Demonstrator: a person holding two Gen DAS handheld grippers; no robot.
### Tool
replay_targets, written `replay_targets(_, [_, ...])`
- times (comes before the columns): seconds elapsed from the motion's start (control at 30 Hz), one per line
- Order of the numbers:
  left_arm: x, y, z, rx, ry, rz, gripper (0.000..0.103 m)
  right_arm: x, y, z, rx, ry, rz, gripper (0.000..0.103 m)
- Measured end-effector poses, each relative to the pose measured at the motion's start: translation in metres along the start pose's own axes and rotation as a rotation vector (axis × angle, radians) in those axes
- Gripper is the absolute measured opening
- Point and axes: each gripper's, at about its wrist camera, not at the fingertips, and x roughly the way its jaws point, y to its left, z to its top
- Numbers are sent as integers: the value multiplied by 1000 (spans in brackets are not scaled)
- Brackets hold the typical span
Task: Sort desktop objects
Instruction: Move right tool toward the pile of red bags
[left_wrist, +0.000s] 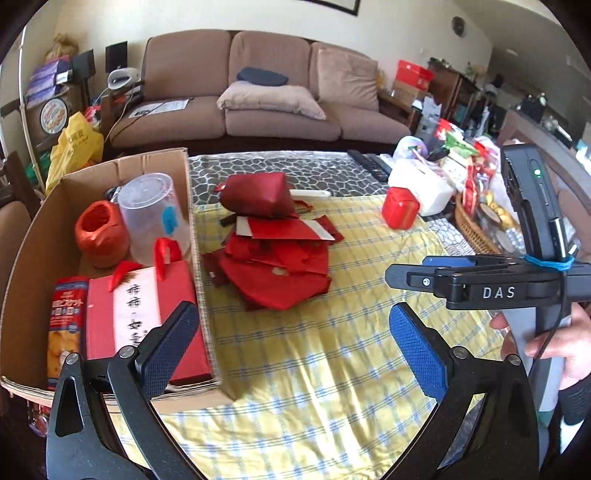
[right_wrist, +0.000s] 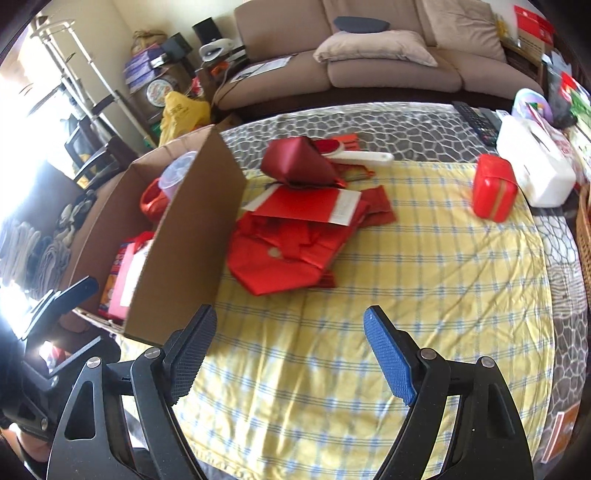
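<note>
Left wrist view. Left gripper (left_wrist: 295, 343) at six o'clock, jaws spread wide, nothing between the pads, only yellow checked cloth (left_wrist: 332, 369) beneath. Cardboard box (left_wrist: 29, 236) at nine o'clock, open on top, holding a clear plastic cup (left_wrist: 151, 214) turned upside down, an orange twine ball (left_wrist: 101, 236) touching it on the left, a red gift box (left_wrist: 144, 317) with handles nearer the lens, and a biscuit packet (left_wrist: 66, 325) along that box's left side. Pile of red bags and envelopes (left_wrist: 280, 269) at the centre, just right of the box wall, topped by a dark red pouch (left_wrist: 258, 195). Small red tin (left_wrist: 400, 208) at two o'clock, apart from the pile, just beside a white tissue box (left_wrist: 424, 184). Right gripper (left_wrist: 480, 280) at three o'clock, seen from the side, held by a hand (left_wrist: 554, 347); fingers parted, empty.

Right wrist view. Right gripper (right_wrist: 291, 354) at six o'clock, jaws released and wide, nothing gripped, above the yellow checked cloth (right_wrist: 406, 295). Cardboard box (right_wrist: 192, 236) at nine to ten o'clock, its near wall hiding most of the contents; cup rim and red handles just showing above it. Pile of red bags and envelopes (right_wrist: 291, 247) at the centre, touching the box wall, dark red pouch (right_wrist: 299, 162) on top at twelve o'clock. Small red tin (right_wrist: 493, 192) at two o'clock, well apart from the pile, near the white tissue box (right_wrist: 535, 170). Part of the left gripper (right_wrist: 59, 306) at eight o'clock, state not readable here.
</note>
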Motion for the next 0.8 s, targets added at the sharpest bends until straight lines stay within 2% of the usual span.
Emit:
replay_targets(0.3, [31,-42,-19,79,-73,34,103,24,-50,-11,106,5,22,84])
replay_targets(0.6, [72,-56,-30,120,-51,40,103,50,-78,-11,196,11,85,84])
replay_targets(0.8, [98,-51,-39,115,-7,19,103,75,-97,-6,297,8,189,84])
